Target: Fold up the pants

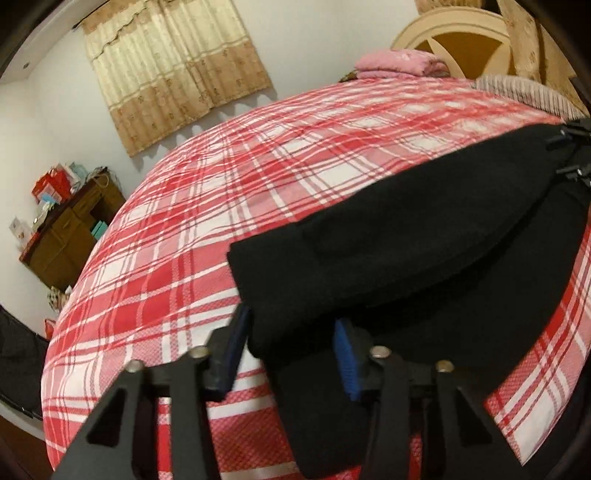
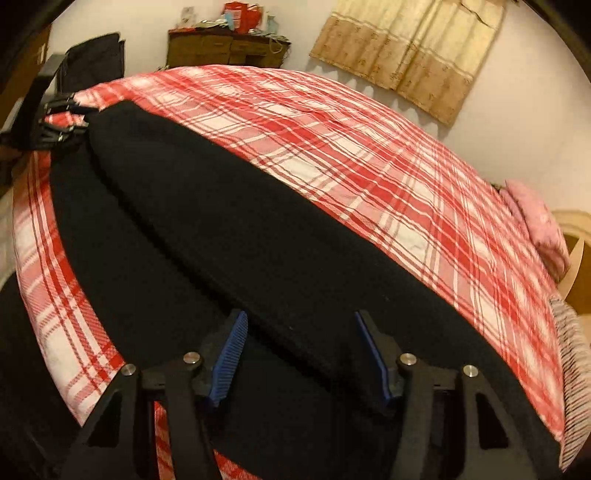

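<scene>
Black pants lie lengthwise along the near side of a bed with a red and white checked cover. One end of them rises between the blue pads of my left gripper, whose jaws stand partly apart around the cloth; I see no firm squeeze. The right gripper shows small at the far end of the pants. In the right wrist view the pants run away across the cover. My right gripper hangs open just over their near end, and the left gripper is at the far end.
A folded pink blanket lies by the cream headboard. A beige curtain hangs on the wall. A wooden cabinet with clutter on top stands beyond the bed's foot, with a dark bag beside it.
</scene>
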Action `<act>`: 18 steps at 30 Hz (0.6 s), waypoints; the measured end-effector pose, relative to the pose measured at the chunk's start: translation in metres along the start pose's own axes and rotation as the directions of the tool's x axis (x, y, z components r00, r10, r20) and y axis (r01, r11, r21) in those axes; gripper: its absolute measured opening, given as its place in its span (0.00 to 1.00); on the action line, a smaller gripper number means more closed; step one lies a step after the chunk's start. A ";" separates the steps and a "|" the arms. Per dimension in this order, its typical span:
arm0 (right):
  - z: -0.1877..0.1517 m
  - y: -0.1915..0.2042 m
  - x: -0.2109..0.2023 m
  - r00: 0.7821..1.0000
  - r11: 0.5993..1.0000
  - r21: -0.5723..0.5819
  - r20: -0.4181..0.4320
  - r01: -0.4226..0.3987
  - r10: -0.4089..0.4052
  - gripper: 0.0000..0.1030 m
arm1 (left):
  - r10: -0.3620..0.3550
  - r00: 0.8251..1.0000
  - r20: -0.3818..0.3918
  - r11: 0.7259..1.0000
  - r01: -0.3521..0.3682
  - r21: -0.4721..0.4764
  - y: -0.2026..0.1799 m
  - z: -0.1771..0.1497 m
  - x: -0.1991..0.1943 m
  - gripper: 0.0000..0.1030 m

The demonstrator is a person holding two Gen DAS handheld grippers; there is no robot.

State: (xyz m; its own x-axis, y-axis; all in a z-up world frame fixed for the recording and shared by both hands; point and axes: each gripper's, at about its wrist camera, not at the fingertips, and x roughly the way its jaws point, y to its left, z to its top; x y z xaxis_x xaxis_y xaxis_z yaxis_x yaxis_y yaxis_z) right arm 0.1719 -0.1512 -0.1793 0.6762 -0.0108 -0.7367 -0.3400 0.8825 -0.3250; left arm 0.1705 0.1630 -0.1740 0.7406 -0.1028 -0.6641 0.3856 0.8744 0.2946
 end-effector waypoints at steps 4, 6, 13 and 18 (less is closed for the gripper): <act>0.001 0.009 0.011 1.000 0.999 -0.034 -0.021 -0.014 0.013 0.30 | -0.001 1.000 0.016 1.000 0.002 -0.014 0.005 0.002 -0.004 0.16; 0.001 0.010 0.012 1.000 0.999 -0.038 -0.019 -0.026 0.025 0.17 | -0.012 1.000 0.027 0.999 0.013 -0.032 0.009 0.003 -0.007 0.12; 0.007 0.004 -0.004 0.996 0.996 0.007 -0.005 -0.089 0.089 0.03 | -0.023 0.998 0.053 0.998 0.026 -0.057 0.014 0.009 -0.016 0.11; 0.008 0.004 -0.028 0.995 0.995 0.005 0.011 -0.099 0.098 0.00 | -0.085 0.992 0.090 0.988 0.096 -0.119 0.024 0.005 -0.029 0.10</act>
State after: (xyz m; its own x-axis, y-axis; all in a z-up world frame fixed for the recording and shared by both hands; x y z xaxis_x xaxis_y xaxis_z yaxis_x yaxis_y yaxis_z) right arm 0.1569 -0.1440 -0.1556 0.6467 0.0814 -0.7584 -0.4014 0.8818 -0.2477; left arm 0.1607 0.1842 -0.1438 0.7514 -0.2190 -0.6225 0.3863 0.9108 0.1459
